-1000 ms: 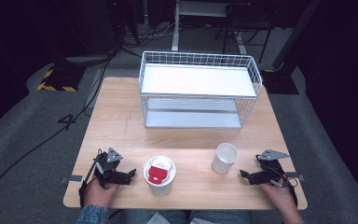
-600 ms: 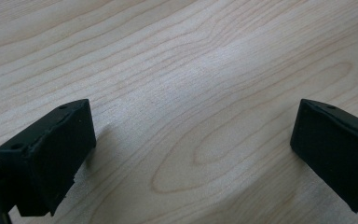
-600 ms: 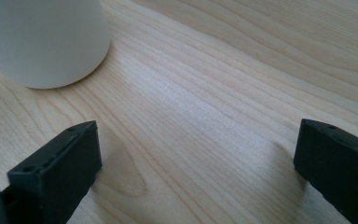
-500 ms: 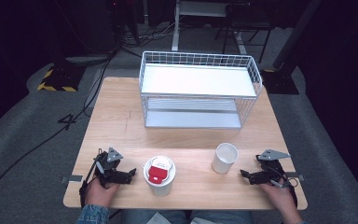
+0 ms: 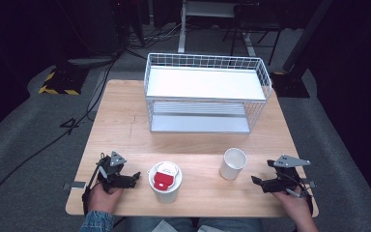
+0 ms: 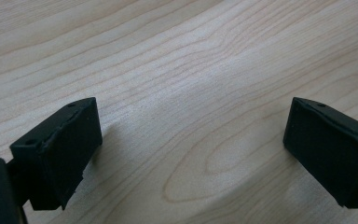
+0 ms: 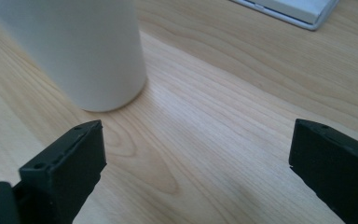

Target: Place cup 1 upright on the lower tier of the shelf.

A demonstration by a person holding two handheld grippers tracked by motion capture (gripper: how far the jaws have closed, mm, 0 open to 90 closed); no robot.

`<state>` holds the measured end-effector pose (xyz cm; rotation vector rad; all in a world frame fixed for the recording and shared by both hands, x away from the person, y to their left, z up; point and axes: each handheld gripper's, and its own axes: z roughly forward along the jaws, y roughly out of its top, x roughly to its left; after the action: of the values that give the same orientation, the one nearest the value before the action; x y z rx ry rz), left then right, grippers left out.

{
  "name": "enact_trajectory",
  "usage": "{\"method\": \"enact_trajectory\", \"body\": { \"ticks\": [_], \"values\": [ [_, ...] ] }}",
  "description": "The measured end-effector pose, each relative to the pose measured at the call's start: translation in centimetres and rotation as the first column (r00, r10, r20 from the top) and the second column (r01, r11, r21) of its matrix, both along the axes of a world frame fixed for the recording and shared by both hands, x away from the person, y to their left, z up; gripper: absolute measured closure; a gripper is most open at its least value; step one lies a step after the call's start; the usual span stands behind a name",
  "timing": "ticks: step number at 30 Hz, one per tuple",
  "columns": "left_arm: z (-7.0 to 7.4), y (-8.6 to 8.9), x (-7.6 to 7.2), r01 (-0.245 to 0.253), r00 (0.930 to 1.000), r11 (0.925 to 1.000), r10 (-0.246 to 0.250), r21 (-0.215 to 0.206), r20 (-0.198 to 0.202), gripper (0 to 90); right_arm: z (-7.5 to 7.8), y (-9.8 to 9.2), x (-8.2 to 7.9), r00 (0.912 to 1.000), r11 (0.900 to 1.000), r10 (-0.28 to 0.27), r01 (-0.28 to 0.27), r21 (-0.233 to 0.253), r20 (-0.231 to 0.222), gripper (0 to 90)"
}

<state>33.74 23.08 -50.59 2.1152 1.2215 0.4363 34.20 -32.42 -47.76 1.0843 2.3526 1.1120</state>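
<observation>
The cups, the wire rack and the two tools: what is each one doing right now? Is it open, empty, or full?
Left tool: open, holding nothing, low over the table.
Right tool: open, holding nothing, pointing toward the white cup.
White cup: upright, looks empty.
Cup with red thing: upright, a red object inside.
Wire rack: upright, both shelves bare.

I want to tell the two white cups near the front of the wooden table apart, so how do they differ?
The white cup with a red item inside holds something red and white, while the plain white cup looks empty. The first stands nearer the left gripper and closer to the table's front edge; the second stands nearer the right gripper and a little farther back. Both stand upright, open-topped, ungripped, on the wooden table.
</observation>
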Motion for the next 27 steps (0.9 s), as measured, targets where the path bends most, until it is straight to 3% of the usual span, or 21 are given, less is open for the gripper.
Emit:
{"method": "enact_trajectory", "body": {
  "ticks": [10,15,19,27],
  "values": [
    [0.0,0.0,0.0,-0.004,1.0,1.0,0.004,0.003,0.0,4.8,1.7,1.9,-1.3,0.9956,0.993,0.073,-0.078,0.088,0.058,4.2],
    [0.0,0.0,0.0,-0.003,1.0,1.0,0.003,0.003,0.0,4.9,1.7,3.2,-1.3,0.9865,0.976,0.134,-0.148,0.161,0.094,4.2],
    [0.0,0.0,0.0,-0.002,1.0,1.0,0.002,0.004,0.0,4.8,1.3,4.3,-0.9,0.9837,0.977,0.134,-0.151,0.15,0.12,3.2],
    [0.0,0.0,0.0,-0.003,1.0,1.0,0.003,0.004,0.0,4.8,0.1,6.1,0.4,0.9855,0.982,0.139,-0.15,0.118,0.098,1.7]
  ]
}}
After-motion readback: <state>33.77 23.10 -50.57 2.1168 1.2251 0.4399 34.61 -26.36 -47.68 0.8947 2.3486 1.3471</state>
